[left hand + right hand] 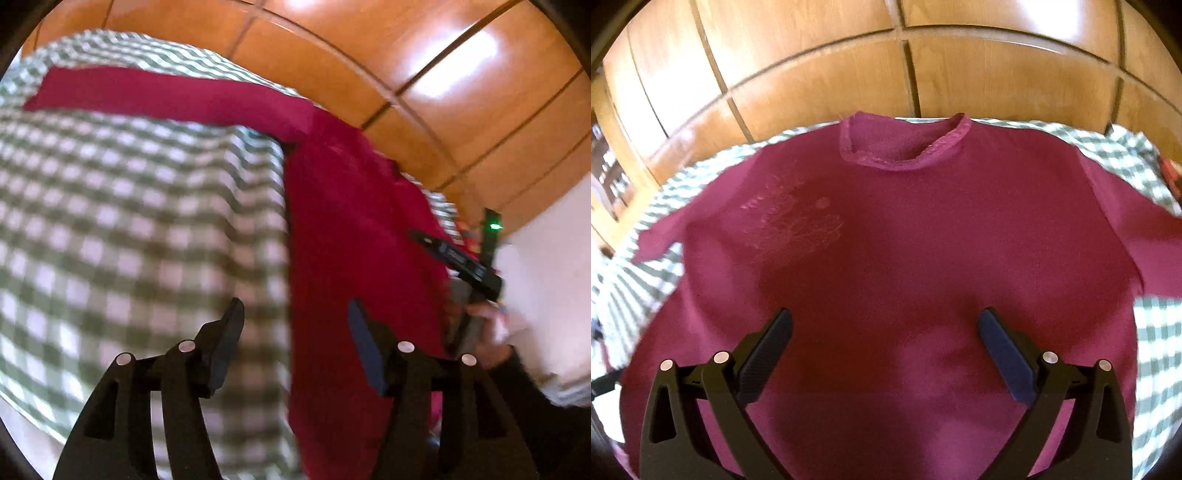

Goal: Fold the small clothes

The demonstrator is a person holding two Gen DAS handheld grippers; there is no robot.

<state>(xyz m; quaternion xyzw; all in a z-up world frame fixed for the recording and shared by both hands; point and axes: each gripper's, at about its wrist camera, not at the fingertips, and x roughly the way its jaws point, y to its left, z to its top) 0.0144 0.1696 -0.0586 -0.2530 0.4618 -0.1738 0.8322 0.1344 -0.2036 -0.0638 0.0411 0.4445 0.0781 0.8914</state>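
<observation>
A dark red long-sleeved top [886, 251] lies flat on a green-and-white checked cloth [1152, 354], collar [905, 147] at the far side, a faint print on its chest. My right gripper [884, 325] is open and empty, above the lower middle of the top. In the left wrist view the top [351, 236] runs down the right side and one sleeve [166, 92] stretches out to the far left. My left gripper [295, 314] is open and empty, over the top's left edge and the checked cloth [129, 221]. The right gripper [461, 258] shows there beyond the top.
Glossy wooden cabinet doors [831, 74] stand right behind the cloth-covered surface. A small red object [1169, 173] lies at the cloth's far right edge. The person's hand and dark sleeve [517, 369] show at the right in the left wrist view.
</observation>
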